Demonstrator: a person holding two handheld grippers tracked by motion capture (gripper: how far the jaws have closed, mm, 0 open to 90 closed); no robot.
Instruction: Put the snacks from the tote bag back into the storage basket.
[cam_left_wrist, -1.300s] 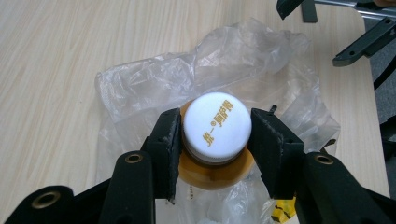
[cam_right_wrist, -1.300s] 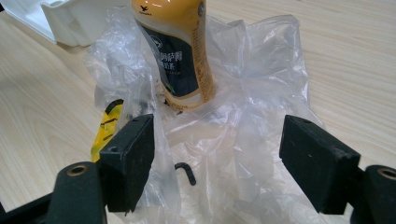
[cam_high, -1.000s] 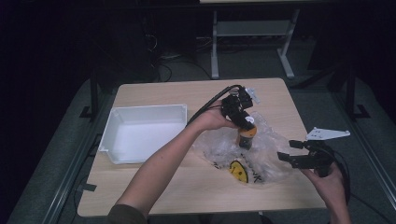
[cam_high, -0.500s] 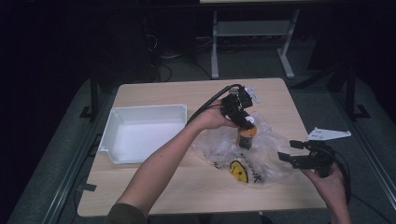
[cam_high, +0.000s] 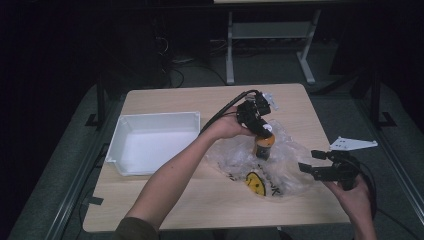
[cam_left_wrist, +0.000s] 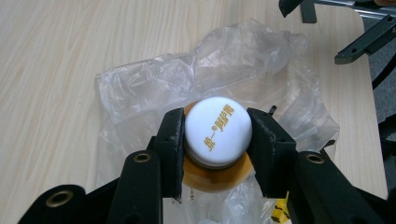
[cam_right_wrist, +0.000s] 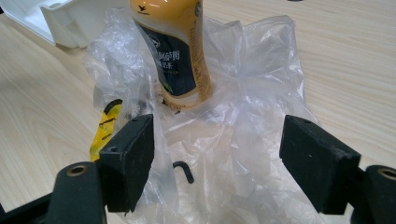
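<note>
Bottle (cam_left_wrist: 218, 140) stands upright on the crumpled clear plastic bag (cam_high: 280, 165) at the right of the wooden table (cam_high: 200, 200), directly beneath the left gripper (cam_left_wrist: 218, 133), whose jaws have just been closing and now clamp its white cap (cam_left_wrist: 218, 130) from both sides. Right gripper (cam_right_wrist: 217, 154) hangs near the bag's edge, jaws wide apart with loose plastic between them, the bottle just beyond.

white tray (cam_high: 150, 142): left on table | wooden table (cam_high: 165, 100) | metal table frame (cam_high: 270, 35): on floor behind
</note>
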